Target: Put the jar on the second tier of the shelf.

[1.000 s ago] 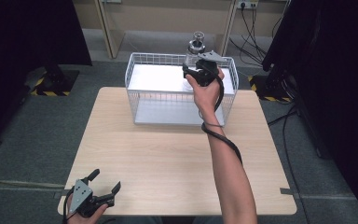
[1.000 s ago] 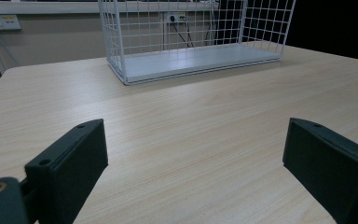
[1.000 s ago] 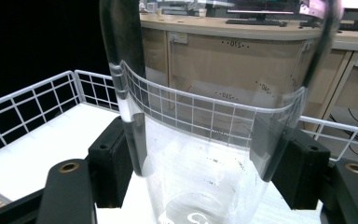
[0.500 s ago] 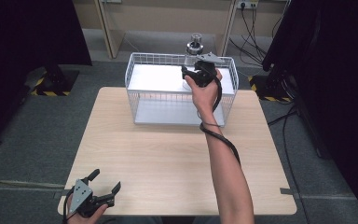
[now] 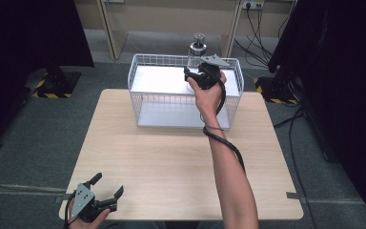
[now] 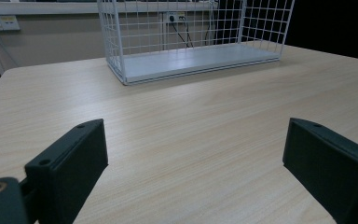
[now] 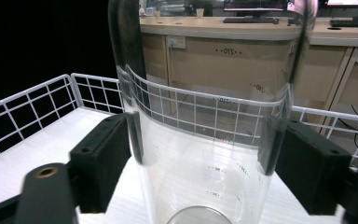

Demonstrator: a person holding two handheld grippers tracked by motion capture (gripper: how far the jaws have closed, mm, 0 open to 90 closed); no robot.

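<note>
A tall clear measuring cylinder [image 7: 205, 140] stands upright inside the white wire basket [image 5: 138, 64], near its back right corner. My right gripper [image 7: 205, 172] reaches over the basket [image 7: 28, 107] with the cylinder between its jaws. The jaws have just been opening and their pads [image 7: 102, 163] now sit beside the glass walls without squeezing them. In the high view that gripper [image 5: 194, 75] is held from behind by a hand. My left gripper [image 5: 108, 185] rests at the table's front left corner, open and empty [image 6: 196, 154].
The basket [image 6: 116, 42] sits at the far edge of the wooden table [image 5: 171, 157]. A metal stand [image 5: 198, 43] is on the floor behind it. Cables and dark curtains lie to the right; a desk with sockets is beyond.
</note>
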